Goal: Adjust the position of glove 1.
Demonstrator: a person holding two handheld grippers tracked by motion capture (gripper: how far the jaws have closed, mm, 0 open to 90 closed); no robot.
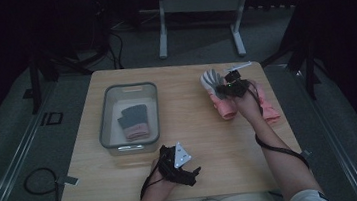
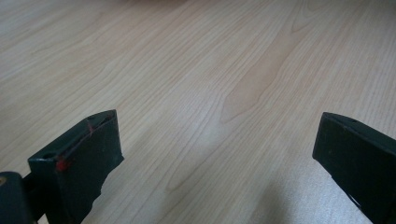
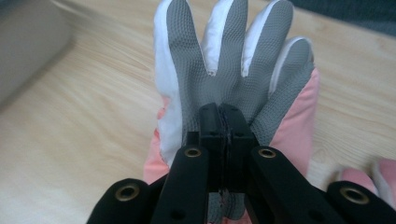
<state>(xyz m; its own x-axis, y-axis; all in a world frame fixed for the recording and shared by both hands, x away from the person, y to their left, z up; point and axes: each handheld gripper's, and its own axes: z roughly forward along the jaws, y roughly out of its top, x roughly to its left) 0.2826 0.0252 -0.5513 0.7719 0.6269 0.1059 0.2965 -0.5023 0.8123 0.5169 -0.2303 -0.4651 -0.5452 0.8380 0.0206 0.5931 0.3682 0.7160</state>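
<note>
The right gripper (image 3: 223,109) is seen in its own view with both jaws pressed together on the grey palm of a pink-and-grey glove (image 3: 233,65), so the glove is pinched near its middle, with the fingers fanned straight ahead of the jaws and the pink cuff trailing back beneath them. In the high view the same gripper (image 1: 229,87) is held over the far right part of the table (image 1: 211,142), the glove (image 1: 213,84) in its grip, and a second pink glove (image 1: 267,106) is lying just beside it on the right. From there the grey plastic bin (image 1: 104,123) lies well apart to the left, across bare wood, with another glove (image 1: 133,121) already lying flat inside it. The coming move is judged to be a carry leftward to that bin, and the held glove's long axis runs roughly away from the person, much like the bin's longer side. The left gripper (image 1: 188,172) is held near the front edge with its jaws spread wide over bare tabletop (image 2: 224,84), holding nothing; it is nearer the bin than the right one.
</note>
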